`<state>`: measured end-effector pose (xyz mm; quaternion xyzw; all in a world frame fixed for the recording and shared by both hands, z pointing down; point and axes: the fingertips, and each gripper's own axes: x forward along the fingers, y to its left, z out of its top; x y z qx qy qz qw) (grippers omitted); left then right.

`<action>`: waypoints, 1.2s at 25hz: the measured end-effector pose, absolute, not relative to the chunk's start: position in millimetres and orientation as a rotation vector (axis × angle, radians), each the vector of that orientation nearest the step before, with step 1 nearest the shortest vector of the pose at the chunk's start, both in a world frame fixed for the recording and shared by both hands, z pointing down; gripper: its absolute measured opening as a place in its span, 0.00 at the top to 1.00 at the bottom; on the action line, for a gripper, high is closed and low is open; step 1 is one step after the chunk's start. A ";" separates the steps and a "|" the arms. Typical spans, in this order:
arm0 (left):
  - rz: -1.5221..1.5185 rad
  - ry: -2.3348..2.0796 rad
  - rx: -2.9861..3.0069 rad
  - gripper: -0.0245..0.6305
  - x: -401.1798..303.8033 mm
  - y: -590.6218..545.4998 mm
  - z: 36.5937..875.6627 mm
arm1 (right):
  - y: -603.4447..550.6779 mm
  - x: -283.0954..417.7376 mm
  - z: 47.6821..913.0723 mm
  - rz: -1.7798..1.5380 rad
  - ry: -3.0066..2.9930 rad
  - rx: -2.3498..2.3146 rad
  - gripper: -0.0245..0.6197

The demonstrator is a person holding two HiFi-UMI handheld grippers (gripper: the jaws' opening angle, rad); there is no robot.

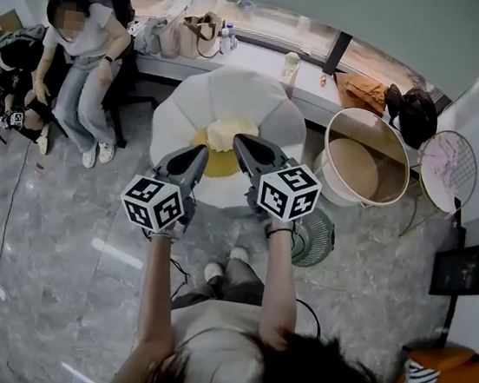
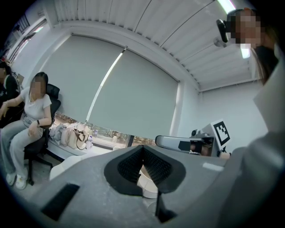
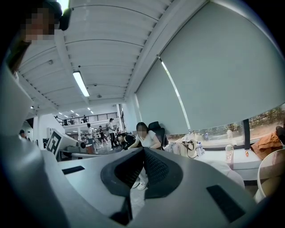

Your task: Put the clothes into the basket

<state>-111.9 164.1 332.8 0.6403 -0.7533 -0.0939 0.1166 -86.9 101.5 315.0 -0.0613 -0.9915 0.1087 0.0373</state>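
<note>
Left gripper [image 1: 197, 155] and right gripper [image 1: 241, 141] held shut, nothing gripped. Pale yellow garment [image 1: 221, 131], possibly folded, seen just ahead of tips on white cushion [image 1: 235, 89]. Basket [image 1: 338, 187] well right of right gripper, apparently empty. Nothing loaded yet; grasp, carry, drop left.

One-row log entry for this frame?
left gripper shut, empty | right gripper shut, empty | pale yellow cloth on white flower-shaped cushion | round cream basket beside cushion, looks empty
</note>
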 end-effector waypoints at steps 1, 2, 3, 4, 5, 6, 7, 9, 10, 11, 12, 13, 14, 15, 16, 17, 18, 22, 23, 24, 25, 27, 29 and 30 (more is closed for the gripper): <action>-0.278 -2.199 1.873 0.95 -114.4 161.6 335.5 | 98.5 -89.5 316.9 0.335 -3.039 -0.180 0.95; -0.281 -2.193 1.870 0.95 -117.2 158.8 338.2 | 95.1 -92.5 318.6 0.336 -3.036 -0.173 0.95; -0.285 -2.190 1.866 0.95 -120.6 156.1 340.6 | 91.4 -96.2 320.0 0.337 -3.032 -0.169 0.95; -0.289 -2.189 1.862 0.95 -124.6 153.2 342.4 | 87.4 -100.5 321.3 0.339 -3.029 -0.167 0.95; -0.292 -2.188 1.858 0.95 -129.2 150.1 343.6 | 83.1 -105.0 322.5 0.341 -3.026 -0.164 0.95; -0.293 -2.189 1.854 0.95 -134.5 146.8 344.2 | 78.7 -109.6 323.6 0.344 -3.024 -0.162 0.95; -0.295 -2.192 1.849 0.95 -140.9 143.5 344.1 | 74.2 -114.8 324.7 0.348 -3.022 -0.161 0.95; -0.305 -2.201 1.842 0.95 -156.2 136.4 341.7 | 64.5 -127.5 325.9 0.354 -3.021 -0.158 0.95; -0.313 -2.205 1.840 0.95 -163.8 132.5 340.5 | 59.5 -134.7 326.1 0.357 -3.020 -0.158 0.95; -0.319 -2.207 1.837 0.95 -171.0 128.5 340.1 | 54.8 -142.0 326.4 0.360 -3.019 -0.160 0.95; -0.322 -2.209 1.833 0.95 -178.0 124.1 340.8 | 50.4 -149.3 326.9 0.362 -3.016 -0.164 0.95; -0.323 -2.209 1.827 0.95 -184.8 119.0 342.4 | 45.6 -156.8 327.9 0.362 -3.013 -0.167 0.95; -0.321 -2.206 1.824 0.95 -191.2 112.8 344.6 | 39.9 -164.2 329.0 0.361 -3.008 -0.167 0.95; -0.317 -2.200 1.822 0.95 -197.0 105.6 346.9 | 32.8 -171.4 330.2 0.362 -3.005 -0.166 0.95; -0.310 -2.195 1.822 0.95 -202.5 97.9 349.1 | 24.8 -178.7 331.1 0.366 -3.002 -0.163 0.95; -0.301 -2.190 1.822 0.95 -208.1 90.4 351.0 | 16.3 -185.9 331.7 0.371 -3.000 -0.160 0.95; -0.293 -2.188 1.823 0.95 -214.1 83.6 352.2 | 7.9 -193.0 332.3 0.376 -2.998 -0.154 0.95; -0.282 -2.197 1.814 0.95 -239.7 61.7 351.2 | -22.7 -218.7 332.8 0.404 -2.999 -0.140 0.95; -0.285 -2.201 1.809 0.95 -246.3 57.0 350.7 | -29.2 -224.9 333.0 0.410 -2.999 -0.141 0.95; -0.288 -2.205 1.803 0.95 -252.6 52.6 350.7 | -34.7 -231.0 333.9 0.413 -2.996 -0.143 0.95; -0.290 -2.207 1.798 0.95 -258.4 48.7 351.3 | -39.2 -236.7 335.3 0.416 -2.991 -0.147 0.95; -0.290 -2.209 1.788 0.95 -268.3 41.2 353.8 | -46.4 -246.9 339.1 0.421 -2.981 -0.156 0.95; -0.292 -2.210 1.781 0.95 -277.5 32.8 356.0 | -53.1 -256.4 342.7 0.418 -2.971 -0.167 0.95; -0.294 -2.210 1.777 0.95 -282.1 28.4 357.2 | -56.1 -261.1 344.8 0.414 -2.965 -0.174 0.95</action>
